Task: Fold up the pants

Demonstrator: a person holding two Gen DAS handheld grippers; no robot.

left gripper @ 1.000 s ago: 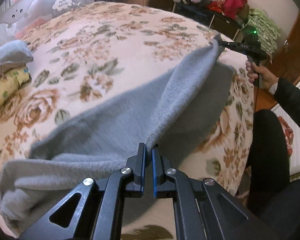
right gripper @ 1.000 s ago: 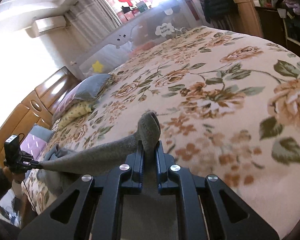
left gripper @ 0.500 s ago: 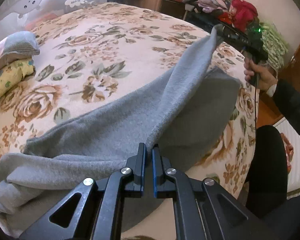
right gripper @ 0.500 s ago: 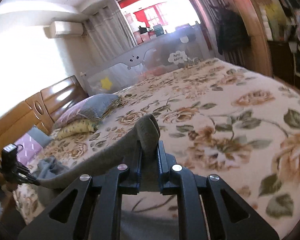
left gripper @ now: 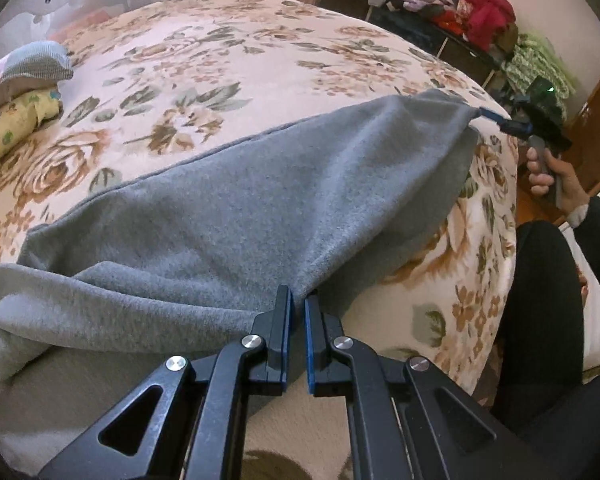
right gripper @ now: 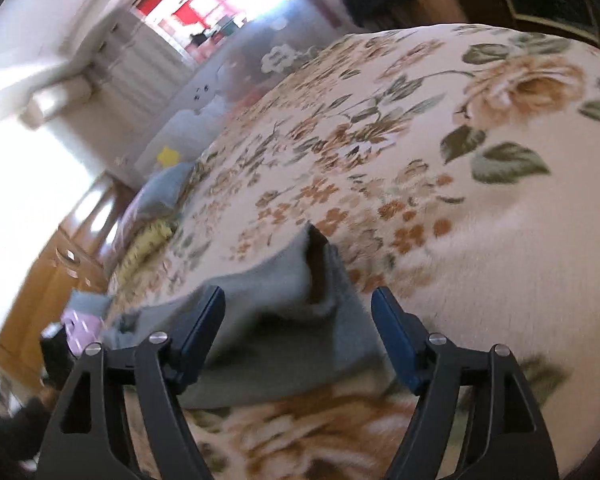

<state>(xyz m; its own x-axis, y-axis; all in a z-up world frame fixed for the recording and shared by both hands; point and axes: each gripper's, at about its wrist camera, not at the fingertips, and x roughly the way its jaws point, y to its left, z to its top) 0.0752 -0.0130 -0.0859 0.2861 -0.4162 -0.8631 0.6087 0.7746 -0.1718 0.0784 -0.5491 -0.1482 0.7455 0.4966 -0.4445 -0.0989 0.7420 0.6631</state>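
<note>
Grey fleece pants lie stretched across the floral bedspread. My left gripper is shut on the pants' near edge, lifting a ridge of cloth. In the right wrist view my right gripper has its jaws opening wide. The pants' cuff end lies loose on the bed between the fingers, and the pads do not press on it. The left wrist view shows the right gripper at the far corner of the pants, held in a hand.
Pillows are stacked at the head of the bed. A heap of clothes sits on a dark cabinet beyond the bed. A person's dark-clad leg stands at the bed's right edge. A wooden headboard is at the left.
The right gripper has opened and let the cuff drop onto the bed. The raised fold of pants has sunk flat. The left gripper keeps its grip and has lowered slightly.
</note>
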